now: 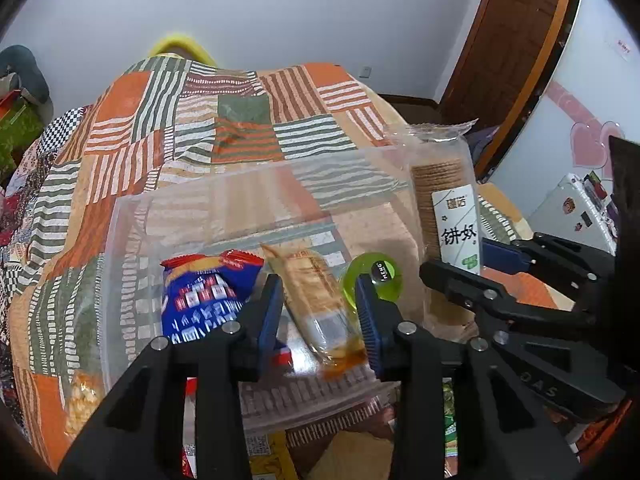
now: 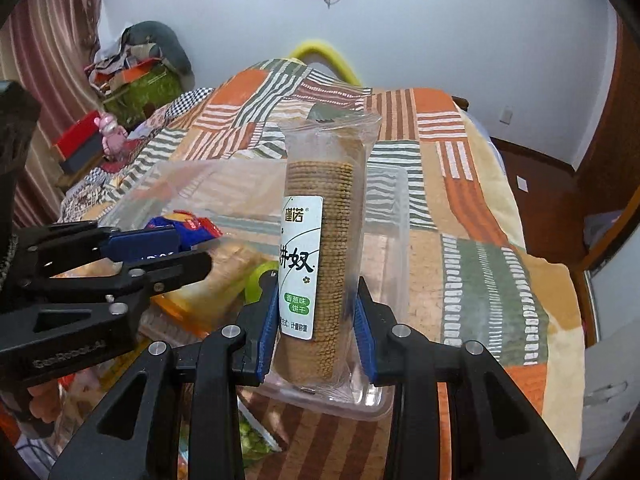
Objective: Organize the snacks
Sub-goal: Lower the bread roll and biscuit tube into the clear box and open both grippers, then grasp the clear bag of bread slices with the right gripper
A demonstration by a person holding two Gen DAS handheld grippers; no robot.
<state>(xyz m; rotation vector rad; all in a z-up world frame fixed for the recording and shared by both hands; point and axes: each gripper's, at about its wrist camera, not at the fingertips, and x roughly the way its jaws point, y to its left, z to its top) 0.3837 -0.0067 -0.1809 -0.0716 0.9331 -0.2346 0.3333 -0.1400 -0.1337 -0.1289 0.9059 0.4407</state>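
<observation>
A clear plastic bin (image 1: 132, 216) lies on the patchwork bed. In it are a blue and red snack bag (image 1: 204, 292), a tan cracker pack (image 1: 316, 300) and a green jelly cup (image 1: 372, 276). My left gripper (image 1: 320, 312) is open, with its blue pads on either side of the cracker pack, which looks blurred. My right gripper (image 2: 316, 320) is shut on a tall sleeve of round biscuits (image 2: 332, 240) with a white label and holds it upright over the bin's right end (image 2: 400, 216). The sleeve also shows in the left wrist view (image 1: 444, 208).
More snack packets lie at the near edge under the grippers, among them a green one (image 2: 252, 440) and a yellow one (image 1: 268, 456). The patchwork bedspread (image 1: 200, 120) stretches beyond the bin. A wooden door (image 1: 512, 40) stands at right; clutter (image 2: 136, 76) lies at far left.
</observation>
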